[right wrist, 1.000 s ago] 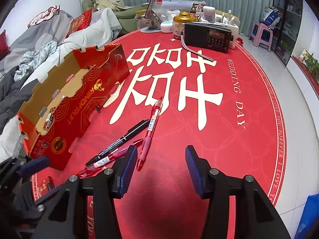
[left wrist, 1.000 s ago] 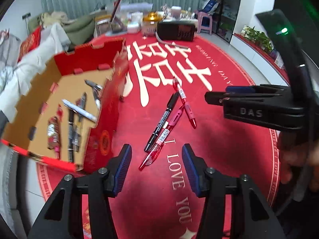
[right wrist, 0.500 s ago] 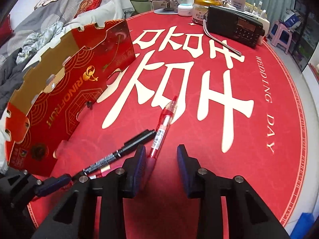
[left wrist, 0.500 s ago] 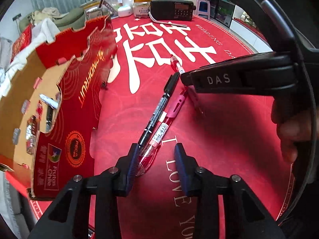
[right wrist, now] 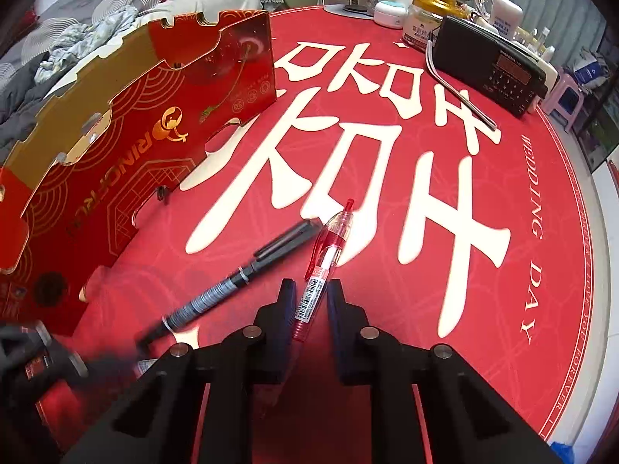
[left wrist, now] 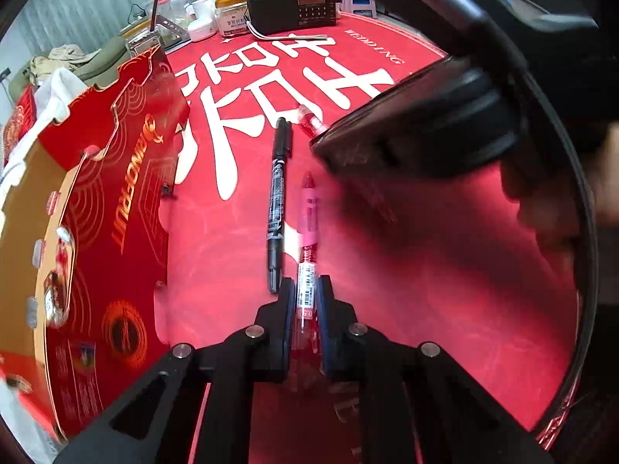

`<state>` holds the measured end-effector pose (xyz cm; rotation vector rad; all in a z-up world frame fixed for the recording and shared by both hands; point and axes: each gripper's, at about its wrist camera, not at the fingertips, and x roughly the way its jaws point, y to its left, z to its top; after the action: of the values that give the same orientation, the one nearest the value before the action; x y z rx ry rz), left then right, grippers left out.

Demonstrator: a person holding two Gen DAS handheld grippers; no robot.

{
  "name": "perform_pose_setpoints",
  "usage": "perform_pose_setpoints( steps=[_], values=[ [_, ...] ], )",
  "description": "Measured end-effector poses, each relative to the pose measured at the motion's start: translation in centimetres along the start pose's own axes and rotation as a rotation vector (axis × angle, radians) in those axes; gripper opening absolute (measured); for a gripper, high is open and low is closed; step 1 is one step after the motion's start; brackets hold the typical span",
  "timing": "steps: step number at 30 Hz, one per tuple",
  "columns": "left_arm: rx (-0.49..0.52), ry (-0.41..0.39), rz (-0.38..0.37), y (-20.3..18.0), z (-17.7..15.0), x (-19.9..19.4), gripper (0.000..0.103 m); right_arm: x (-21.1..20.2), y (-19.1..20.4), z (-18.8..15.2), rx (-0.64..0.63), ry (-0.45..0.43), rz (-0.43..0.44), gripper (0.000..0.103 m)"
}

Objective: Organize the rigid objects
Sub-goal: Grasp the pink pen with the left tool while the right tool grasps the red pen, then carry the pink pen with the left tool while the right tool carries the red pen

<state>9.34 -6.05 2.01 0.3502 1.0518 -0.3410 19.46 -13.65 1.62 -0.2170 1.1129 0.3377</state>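
My left gripper is shut on a pink-and-red gel pen that lies on the red table mat. A black marker lies just left of it. My right gripper is almost closed around a second red gel pen on the mat; a narrow gap shows beside the pen. The black marker lies to its left. A red cardboard box with several pens inside stands at the left; it also shows in the right wrist view.
A black radio with a metal antenna, jars and small bottles stand at the mat's far edge. Bedding and clothes lie behind the box. The right gripper's body looms over the mat in the left wrist view.
Both grippers came down to the mat and closed, the left onto the pink-and-red pen, the right around the other red pen.
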Motion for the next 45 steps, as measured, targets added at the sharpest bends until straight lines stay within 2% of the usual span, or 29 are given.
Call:
perform_pose_setpoints(
  steps=[3,5,7,8,10,12,15,18,20,22,24,29,32,37,45],
  values=[
    [0.083,-0.031,0.086,-1.6,-0.4,-0.1,0.013,-0.4,-1.1,-0.9,0.020,-0.004,0.000,0.018],
    [0.055,-0.024,0.066,-1.2,-0.1,0.0,0.013,-0.6,-1.5,-1.2,0.030,-0.005,-0.001,0.018],
    [-0.023,-0.012,-0.003,0.2,0.3,0.3,0.014,-0.6,-1.4,-1.1,0.040,0.004,-0.009,0.018],
    [-0.070,-0.006,-0.041,1.1,0.6,0.5,0.016,-0.5,-1.3,-1.0,0.039,0.005,-0.015,0.018],
    [-0.128,0.005,-0.074,2.2,0.8,0.7,0.035,-0.4,-0.9,-0.6,0.033,0.002,-0.022,0.018],
    [-0.152,0.016,-0.102,2.9,1.0,0.8,0.039,-0.3,-0.9,-0.4,0.033,0.004,-0.020,0.018],
    [-0.113,0.027,-0.058,2.1,1.0,0.9,0.050,-0.2,-1.0,-0.5,0.028,-0.009,-0.009,0.018],
    [-0.161,0.045,-0.074,2.5,1.1,1.0,0.052,-0.4,-1.2,-0.8,0.035,-0.020,0.001,0.018],
    [-0.143,0.051,-0.072,2.4,1.3,1.2,0.046,-0.4,-1.1,-0.8,0.035,-0.022,-0.001,0.018],
    [-0.149,0.063,-0.074,2.1,1.7,1.3,0.024,-0.4,-1.2,-0.7,0.034,-0.025,0.002,0.018],
    [-0.176,0.079,-0.075,1.6,2.1,1.4,0.011,-0.3,-1.3,-0.7,0.038,-0.025,0.006,0.018],
    [-0.198,0.074,-0.051,1.0,2.2,1.4,0.010,-0.3,-1.1,-0.7,0.025,-0.027,-0.004,0.018],
    [-0.218,0.077,-0.062,1.2,1.9,1.1,0.010,-0.7,-0.8,-1.3,0.006,-0.028,0.016,0.012],
    [-0.185,0.087,-0.050,0.1,0.8,0.4,0.010,-1.8,-0.9,-3.6,0.052,-0.031,0.053,0.012],
    [-0.207,0.099,-0.048,-0.4,-1.8,-0.8,0.010,-4.2,0.0,-8.2,0.112,-0.039,0.082,0.012]
  ],
)
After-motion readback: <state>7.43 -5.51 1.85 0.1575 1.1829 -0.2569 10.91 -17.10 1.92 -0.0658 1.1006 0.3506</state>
